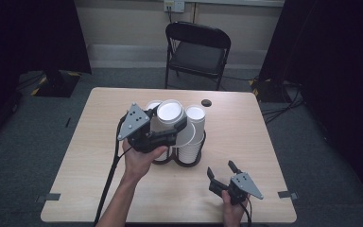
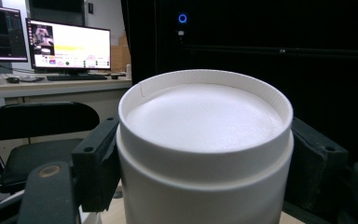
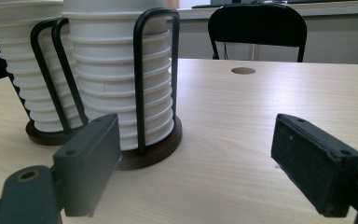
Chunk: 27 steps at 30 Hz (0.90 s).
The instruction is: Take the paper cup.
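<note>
My left gripper (image 1: 172, 124) is shut on a white paper cup (image 1: 170, 111), held upside down just above the cup rack (image 1: 189, 161). In the left gripper view the cup (image 2: 205, 140) sits between the two black pads (image 2: 95, 163), its recessed base facing up. The black wire rack holds tall stacks of white cups (image 1: 194, 137), seen close in the right gripper view as ribbed stacks (image 3: 116, 79) on round dark bases (image 3: 154, 149). My right gripper (image 1: 222, 171) rests low near the table's front right, jaws apart with nothing between them (image 3: 196, 163).
The light wooden table (image 1: 250, 142) has a small dark hole (image 1: 206, 102) behind the rack. A black folding chair (image 1: 196, 52) stands beyond the far edge. Dark curtains flank both sides. Cables trail from each gripper toward the front edge.
</note>
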Tool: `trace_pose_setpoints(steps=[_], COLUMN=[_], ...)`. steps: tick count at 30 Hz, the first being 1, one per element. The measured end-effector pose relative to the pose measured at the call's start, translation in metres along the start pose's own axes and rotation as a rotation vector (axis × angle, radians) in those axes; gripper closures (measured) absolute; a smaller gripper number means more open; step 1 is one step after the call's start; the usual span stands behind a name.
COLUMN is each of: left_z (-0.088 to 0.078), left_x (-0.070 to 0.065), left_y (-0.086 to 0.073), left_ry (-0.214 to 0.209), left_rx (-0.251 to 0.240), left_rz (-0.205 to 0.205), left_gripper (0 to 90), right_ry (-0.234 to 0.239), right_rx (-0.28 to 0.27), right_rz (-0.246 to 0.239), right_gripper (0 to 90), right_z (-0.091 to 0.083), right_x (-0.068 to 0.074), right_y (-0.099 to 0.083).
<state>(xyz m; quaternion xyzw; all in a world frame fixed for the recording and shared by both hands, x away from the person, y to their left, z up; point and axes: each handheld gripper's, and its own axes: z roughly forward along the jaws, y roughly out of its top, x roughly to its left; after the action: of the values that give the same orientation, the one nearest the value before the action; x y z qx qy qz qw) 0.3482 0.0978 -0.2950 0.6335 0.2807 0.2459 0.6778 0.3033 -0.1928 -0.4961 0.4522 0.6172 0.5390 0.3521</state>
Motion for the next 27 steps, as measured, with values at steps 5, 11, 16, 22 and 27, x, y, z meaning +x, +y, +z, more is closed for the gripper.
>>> trace_pose_setpoints(steps=[5,11,16,22,27], left_z=[-0.010,-0.013,-0.018,-0.026,-0.033], left_x=[0.001,0.003,0.004,0.006,0.012], left_y=[-0.012,-0.035,-0.050,-0.066,-0.084], left_ry=[-0.021,-0.031,-0.026,-0.028,-0.003], left_rx=[0.027,0.085,0.112,0.126,0.129], left_rz=[-0.013,-0.027,-0.040,-0.069,-0.140], left_gripper=[23.1,23.1,23.0,23.0,23.0], right_ry=[0.001,0.001,0.000,0.004,0.062], right_rx=[0.006,0.013,0.023,0.051,0.059], right_rz=[-0.002,-0.004,-0.007,-0.044,-0.065], right_gripper=[15.3,15.3,15.3,16.3,20.6], right_z=[0.000,0.001,0.002,0.004,0.005], right_x=[0.001,0.001,0.001,0.005,0.009], right_y=[0.000,0.001,0.001,0.002,0.002])
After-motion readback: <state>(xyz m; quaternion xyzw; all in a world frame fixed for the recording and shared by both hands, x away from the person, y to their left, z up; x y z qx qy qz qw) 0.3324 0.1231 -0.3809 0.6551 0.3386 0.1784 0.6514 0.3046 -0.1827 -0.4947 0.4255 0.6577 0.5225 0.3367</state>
